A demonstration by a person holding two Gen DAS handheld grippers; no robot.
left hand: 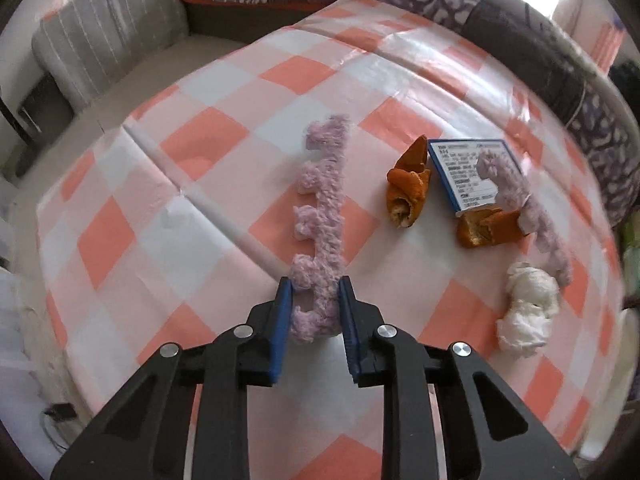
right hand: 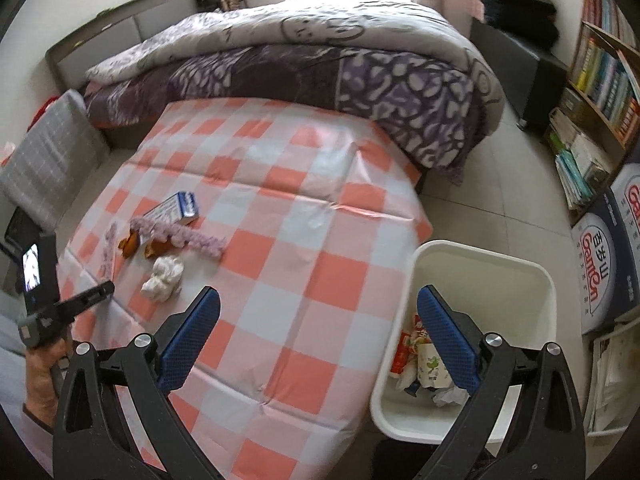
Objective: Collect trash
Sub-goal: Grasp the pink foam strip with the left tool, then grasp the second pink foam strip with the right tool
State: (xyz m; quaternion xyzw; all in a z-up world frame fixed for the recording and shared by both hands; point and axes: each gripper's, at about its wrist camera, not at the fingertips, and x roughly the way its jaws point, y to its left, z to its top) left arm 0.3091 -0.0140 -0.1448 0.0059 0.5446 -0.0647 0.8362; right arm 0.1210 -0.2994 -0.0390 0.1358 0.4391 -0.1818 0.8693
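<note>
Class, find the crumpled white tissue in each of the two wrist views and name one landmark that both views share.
Left wrist view: the crumpled white tissue lies at lower right on the checked tablecloth, below the orange peel.
Right wrist view: the same tissue lies left of centre, just below the peel pieces.
Shared landmark: the blue-and-white box.

Two downward wrist views, sharing the checked tablecloth point(left hand: 224, 148).
</note>
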